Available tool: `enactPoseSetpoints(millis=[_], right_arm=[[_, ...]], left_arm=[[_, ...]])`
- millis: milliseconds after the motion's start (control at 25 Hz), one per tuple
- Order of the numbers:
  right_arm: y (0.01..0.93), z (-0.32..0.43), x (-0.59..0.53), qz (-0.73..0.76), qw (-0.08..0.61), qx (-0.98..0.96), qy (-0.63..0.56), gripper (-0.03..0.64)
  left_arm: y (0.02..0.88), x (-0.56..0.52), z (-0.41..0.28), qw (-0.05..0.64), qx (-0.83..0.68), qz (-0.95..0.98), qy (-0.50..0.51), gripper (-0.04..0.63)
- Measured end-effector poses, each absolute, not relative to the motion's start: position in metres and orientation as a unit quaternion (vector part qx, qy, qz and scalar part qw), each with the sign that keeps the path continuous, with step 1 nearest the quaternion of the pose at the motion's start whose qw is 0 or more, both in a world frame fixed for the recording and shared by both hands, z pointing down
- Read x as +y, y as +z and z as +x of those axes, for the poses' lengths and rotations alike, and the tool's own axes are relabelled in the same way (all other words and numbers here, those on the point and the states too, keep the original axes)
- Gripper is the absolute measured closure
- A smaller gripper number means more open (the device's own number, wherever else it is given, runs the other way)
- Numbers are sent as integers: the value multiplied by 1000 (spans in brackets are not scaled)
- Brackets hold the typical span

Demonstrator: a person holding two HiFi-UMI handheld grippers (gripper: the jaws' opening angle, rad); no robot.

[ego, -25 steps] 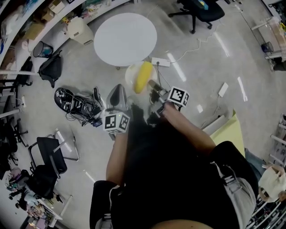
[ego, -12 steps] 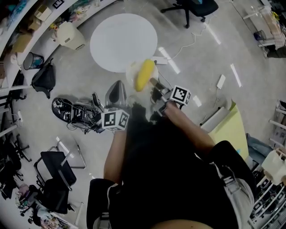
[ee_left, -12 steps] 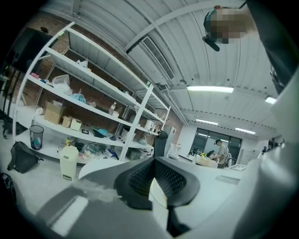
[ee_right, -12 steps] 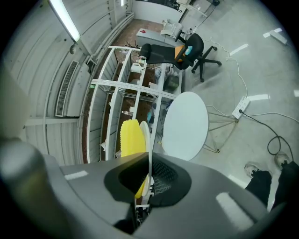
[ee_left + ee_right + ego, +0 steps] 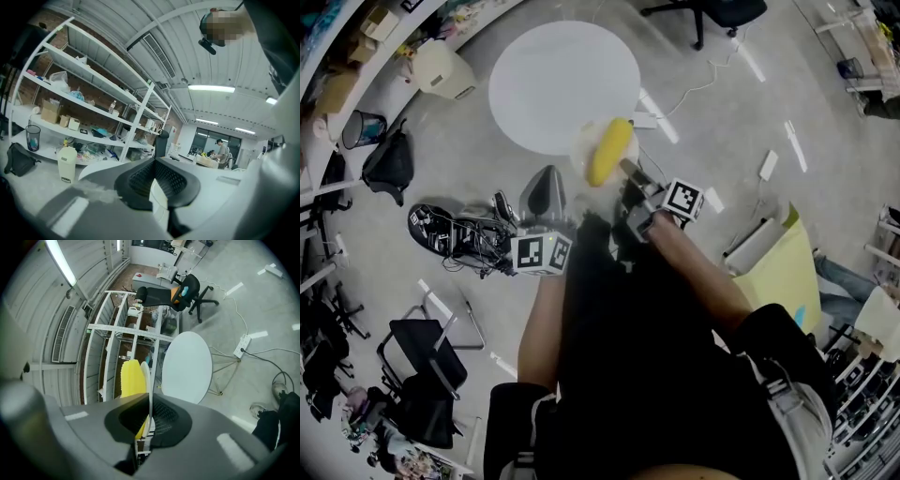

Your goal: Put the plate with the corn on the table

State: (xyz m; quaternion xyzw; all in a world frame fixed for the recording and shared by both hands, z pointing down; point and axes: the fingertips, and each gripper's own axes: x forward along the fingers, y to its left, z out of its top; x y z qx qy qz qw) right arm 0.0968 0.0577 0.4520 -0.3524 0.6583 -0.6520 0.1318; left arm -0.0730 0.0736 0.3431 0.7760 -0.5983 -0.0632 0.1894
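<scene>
A white plate point(image 5: 582, 148) carrying a yellow corn cob point(image 5: 609, 152) hangs in the air at the near edge of the round white table point(image 5: 553, 70). My right gripper point(image 5: 625, 170) is shut on the plate's near rim. In the right gripper view the plate point(image 5: 147, 373) is seen edge-on between the pads of the right gripper point(image 5: 149, 408), with the corn point(image 5: 130, 378) on its left and the table point(image 5: 186, 366) beyond. My left gripper point(image 5: 546, 199) is to the left of the plate, shut and holding nothing; in its own view the left gripper point(image 5: 153, 176) faces the shelves.
A white bin point(image 5: 441, 67) and a black bag point(image 5: 389, 159) stand left of the table by the shelves. Shoes and cables point(image 5: 459, 225) lie on the floor at left. A power strip point(image 5: 642, 120), an office chair point(image 5: 712, 14) and a yellow sheet point(image 5: 787, 272) are on the right.
Both grippers have moved forward toward the round table. The plate with the corn now sits at the table's near edge instead of short of it.
</scene>
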Motion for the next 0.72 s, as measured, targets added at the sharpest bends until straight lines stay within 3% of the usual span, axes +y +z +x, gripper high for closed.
enactPoseSetpoints(millis=[720], right_arm=[[510,97,33,-343,113,661,-658,598]], left_arm=[[408,45,-66,197,-624,754,-55,591]])
